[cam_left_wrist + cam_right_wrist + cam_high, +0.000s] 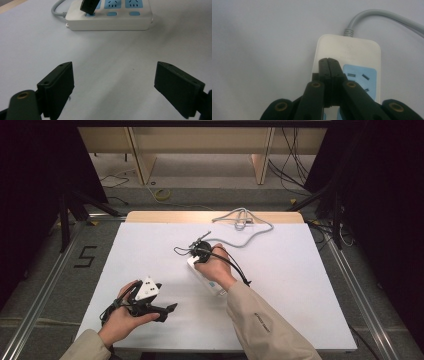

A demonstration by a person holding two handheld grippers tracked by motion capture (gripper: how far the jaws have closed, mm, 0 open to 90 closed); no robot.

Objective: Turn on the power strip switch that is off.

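From the high view, the right tool (200, 251) sits over the far end of the white power strip (216, 287), which lies near the middle of the white counter (300, 285) and runs back under the person's right hand (212, 265); its grey cable (245, 232) loops away toward the far edge. The risk here is that a push landing off the switch slides or tips the strip, since nothing pins it down; the left tool (167, 312) rests well apart near the front edge, lying low in the left hand (122, 315) and aimed across the counter. The right forearm comes in at a slant, wrist bent downward.

In the left gripper view, the left tool (113, 85) has its jaws spread wide with nothing between them, hovering just above the bare counter (30, 45); the power strip (110, 23) lies ahead, and the tip of the right tool (89, 6) touches, or nearly touches (the angle is too flat to be sure), a blue switch (90, 15) at the cable end. A glancing contact could slip off that button and onto the socket beside it.

In the right gripper view, the right tool (328, 61) has its jaws pressed together, gripping nothing, and points steeply down at the power strip (348, 50) beside the blue socket face (359, 75); the grey cable (382, 16) leaves the top end. The closed jaws hide the contact point, so misplacement could go unnoticed.
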